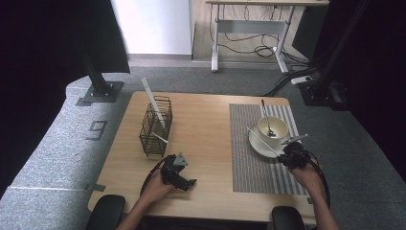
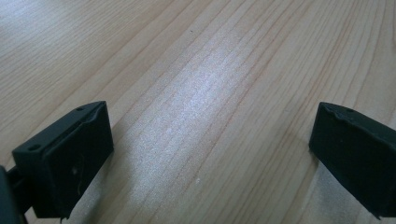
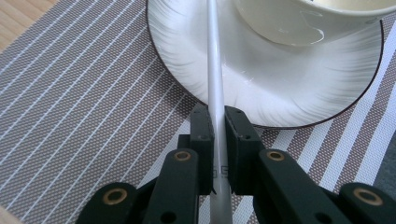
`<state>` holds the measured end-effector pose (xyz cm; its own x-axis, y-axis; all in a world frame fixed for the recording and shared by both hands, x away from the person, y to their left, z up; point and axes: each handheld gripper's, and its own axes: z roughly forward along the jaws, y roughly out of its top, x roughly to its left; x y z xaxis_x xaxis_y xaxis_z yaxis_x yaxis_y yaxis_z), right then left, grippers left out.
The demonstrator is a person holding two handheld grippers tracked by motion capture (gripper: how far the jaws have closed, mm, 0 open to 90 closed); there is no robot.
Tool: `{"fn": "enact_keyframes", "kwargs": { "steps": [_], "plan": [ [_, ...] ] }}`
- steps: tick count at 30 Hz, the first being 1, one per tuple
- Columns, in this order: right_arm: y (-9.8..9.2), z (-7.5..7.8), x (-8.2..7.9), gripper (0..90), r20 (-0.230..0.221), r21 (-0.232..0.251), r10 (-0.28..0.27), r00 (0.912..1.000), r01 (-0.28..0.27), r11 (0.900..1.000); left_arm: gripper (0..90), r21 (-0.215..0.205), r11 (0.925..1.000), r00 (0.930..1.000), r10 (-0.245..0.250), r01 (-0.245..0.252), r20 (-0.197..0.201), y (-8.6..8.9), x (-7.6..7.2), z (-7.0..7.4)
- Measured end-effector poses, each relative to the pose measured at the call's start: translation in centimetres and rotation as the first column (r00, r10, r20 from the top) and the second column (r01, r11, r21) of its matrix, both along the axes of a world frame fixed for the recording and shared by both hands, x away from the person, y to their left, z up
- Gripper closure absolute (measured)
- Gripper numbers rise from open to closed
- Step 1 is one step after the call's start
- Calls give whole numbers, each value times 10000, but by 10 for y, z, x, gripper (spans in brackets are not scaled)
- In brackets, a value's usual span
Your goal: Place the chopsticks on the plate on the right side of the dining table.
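Observation:
My right gripper [image 1: 289,155] [image 3: 214,116] is shut on a thin white stick [image 1: 262,140] [image 3: 213,70]. The stick reaches up and left over the rim of a white saucer [image 1: 259,146] [image 3: 280,88]. On the saucer stands a cream cup [image 1: 273,128] [image 3: 299,23] with a metal spoon [image 1: 266,117] in it. Saucer and cup sit on a striped placemat [image 1: 258,167] [image 3: 70,116]. My left gripper [image 1: 190,183] [image 2: 210,149] rests low over the bare wooden table [image 1: 206,120] near the front edge. Its jaws stand wide open with nothing between them.
A black wire basket [image 1: 155,127] stands at the table's left middle, with a long white stick [image 1: 153,100] leaning out of it and a shorter one [image 1: 160,138] poking from its side. Grey carpet surrounds the table; a desk frame and cables lie beyond.

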<state>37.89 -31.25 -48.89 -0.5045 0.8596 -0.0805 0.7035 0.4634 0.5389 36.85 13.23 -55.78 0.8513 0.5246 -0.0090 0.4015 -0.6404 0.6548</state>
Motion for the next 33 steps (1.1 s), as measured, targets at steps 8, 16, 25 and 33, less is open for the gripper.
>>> {"fn": "enact_keyframes", "kwargs": {
  "steps": [8, 16, 25, 33],
  "plan": [
    [-3, -6, 8, 816, -108, -59, -82, 9999, 82, 9999, 0, 8, 10000, 10000, 5, -5, -2, 0, 0, 0],
    [-7, -10, 14, 809, -191, -111, -142, 9997, 140, 9998, 0, -2, 10000, 10000, 2, -2, -3, 0, 0, 0],
    [-14, -16, 17, 775, -109, -157, -387, 9992, 386, 9991, 0, 7, 10000, 10000, 6, -6, -1, 0, 0, 0],
    [-19, -18, 15, 682, -88, -154, -661, 9978, 660, 9977, 0, -2, 10000, 10000, 4, -4, 11, 0, 0, 0]
  ]
}}
